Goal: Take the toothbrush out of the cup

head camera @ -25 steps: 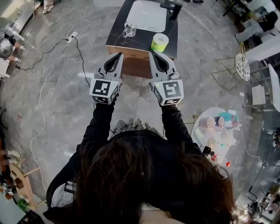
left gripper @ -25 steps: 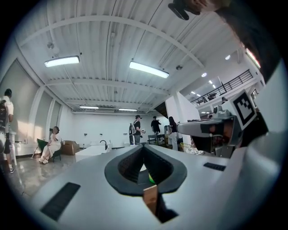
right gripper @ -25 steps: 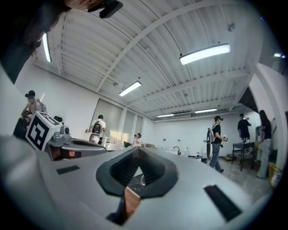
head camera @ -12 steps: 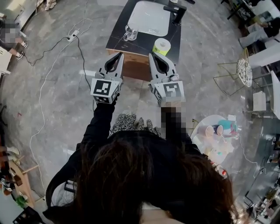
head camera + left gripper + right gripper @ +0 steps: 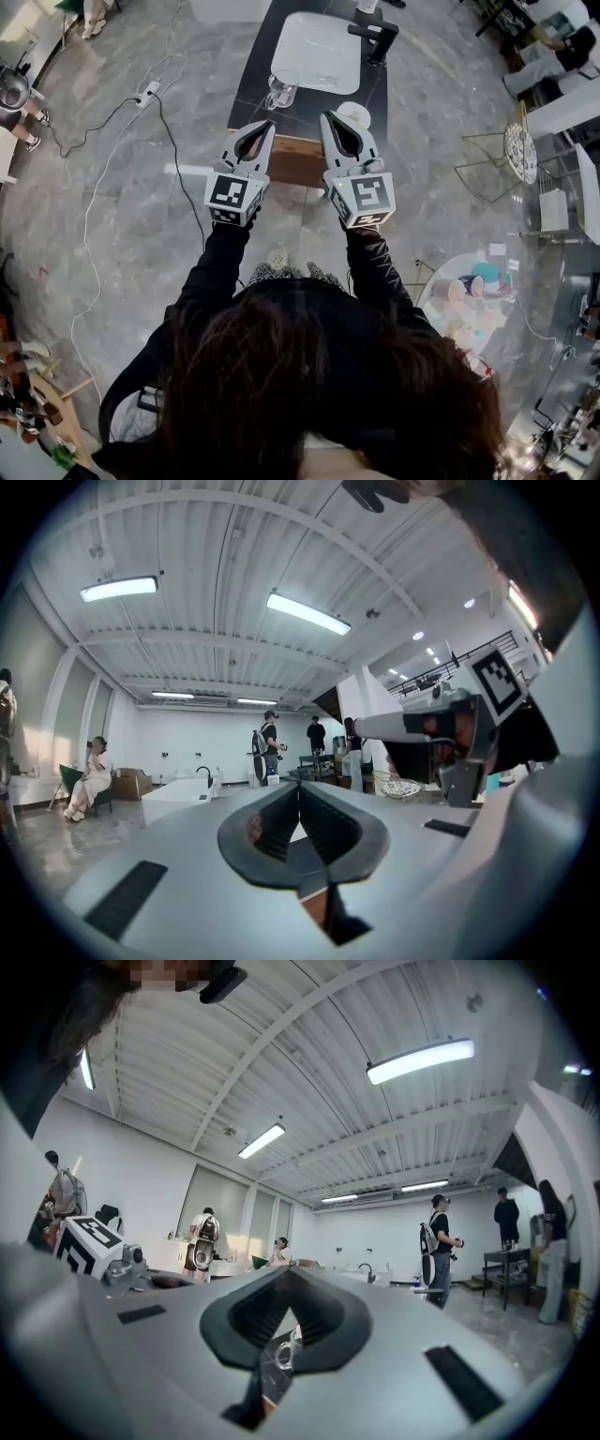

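A clear glass cup stands on the near left part of a black counter; no toothbrush can be made out in it. My left gripper is shut and empty, its tips just short of the counter's near edge, below the cup. My right gripper is also shut and empty, beside it and over the counter's front edge. In the left gripper view the left gripper shows its jaws meeting. The right gripper is pressed together the same way, with the glass cup visible through the gap below.
A white basin and a black faucet sit on the counter, with a yellow-green roll right of my right gripper. Cables trail over the floor at left. A round side table with cups stands at right. People stand far off.
Both grippers have moved forward toward the counter, still shut. The counter and cup now lie closer to the tips, and the right gripper partly covers the roll.
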Demonstrator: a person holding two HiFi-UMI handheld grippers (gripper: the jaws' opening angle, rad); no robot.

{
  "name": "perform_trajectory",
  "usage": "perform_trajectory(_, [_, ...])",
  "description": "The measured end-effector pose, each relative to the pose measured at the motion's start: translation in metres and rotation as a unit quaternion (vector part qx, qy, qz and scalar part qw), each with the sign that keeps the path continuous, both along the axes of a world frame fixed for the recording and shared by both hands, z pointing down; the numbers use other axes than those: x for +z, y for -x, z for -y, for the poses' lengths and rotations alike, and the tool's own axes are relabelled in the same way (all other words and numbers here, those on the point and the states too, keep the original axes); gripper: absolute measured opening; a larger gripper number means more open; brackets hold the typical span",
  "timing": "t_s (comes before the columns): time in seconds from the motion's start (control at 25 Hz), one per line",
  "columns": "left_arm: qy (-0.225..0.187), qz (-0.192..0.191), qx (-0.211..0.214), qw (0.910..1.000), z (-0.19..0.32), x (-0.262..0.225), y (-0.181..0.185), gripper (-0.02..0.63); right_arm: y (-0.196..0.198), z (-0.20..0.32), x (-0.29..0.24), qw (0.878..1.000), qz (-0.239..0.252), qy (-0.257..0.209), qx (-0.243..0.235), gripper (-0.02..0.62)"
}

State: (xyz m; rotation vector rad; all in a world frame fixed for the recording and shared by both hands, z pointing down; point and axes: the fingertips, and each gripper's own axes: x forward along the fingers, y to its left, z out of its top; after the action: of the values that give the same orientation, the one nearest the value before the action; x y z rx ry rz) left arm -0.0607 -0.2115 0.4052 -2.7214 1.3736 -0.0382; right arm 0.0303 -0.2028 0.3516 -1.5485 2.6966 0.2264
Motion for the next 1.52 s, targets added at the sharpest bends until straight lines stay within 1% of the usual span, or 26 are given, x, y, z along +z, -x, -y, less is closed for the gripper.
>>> perform_trajectory(0.24, [0.014,0.0,0.007,0.9999,0.023,0.017,0.01,0.008,0.005,0.019,0.006,1.0,-0.007,0.003,0.014,0.005])
perform_trajectory(0.48, [0.014,0.032,0.011,0.9993,0.048,0.03,0.002,0.008,-0.003,0.032,0.014,1.0,-0.004,0.014,0.023,0.005])
perform_trajectory(0.68, [0.045,0.042,0.014,0.998,0.075,0.055,-0.007,0.009,-0.01,0.048,0.018,1.0,-0.004,0.022,0.013,0.005])
perform_trajectory(0.8, [0.057,0.068,0.011,0.996,0.092,0.071,-0.014,0.012,-0.016,0.059,0.021,1.0,0.0,0.025,0.01,0.005])
perform_trajectory(0.84, [0.065,0.081,0.011,0.9946,0.097,0.078,-0.016,0.023,-0.018,0.062,0.022,1.0,0.0,0.026,0.009,0.005])
perform_trajectory(0.92, [0.088,0.103,0.009,0.9907,0.108,0.094,-0.018,0.127,-0.02,0.067,0.025,1.0,0.001,0.031,0.008,0.005])
perform_trajectory(0.96, [0.098,0.109,0.007,0.9891,0.113,0.101,-0.018,0.152,-0.021,0.07,0.027,0.999,0.002,0.033,0.007,0.005])
perform_trajectory(1.0, [0.104,0.113,0.006,0.9881,0.117,0.107,-0.018,0.162,-0.022,0.072,0.028,0.999,0.003,0.035,0.005,0.005])
perform_trajectory(1.08, [0.105,0.125,0.006,0.9865,0.124,0.115,-0.02,0.162,-0.023,0.075,0.032,0.999,0.004,0.04,0.002,0.005])
perform_trajectory(1.2, [0.102,0.156,0.009,0.9824,0.136,0.124,-0.024,0.161,-0.027,0.081,0.037,0.999,0.002,0.047,-0.001,0.005])
perform_trajectory(1.28, [0.1,0.166,0.01,0.9809,0.145,0.125,-0.027,0.161,-0.031,0.085,0.04,0.999,0.001,0.051,0.001,0.005])
perform_trajectory(1.36, [0.098,0.167,0.012,0.981,0.152,0.125,-0.029,0.161,-0.036,0.09,0.043,0.999,0.0,0.054,0.003,0.005])
perform_trajectory(1.52, [0.097,0.155,0.024,0.9829,0.159,0.122,-0.038,0.16,-0.04,0.099,0.046,0.998,0.0,0.057,0.002,0.005])
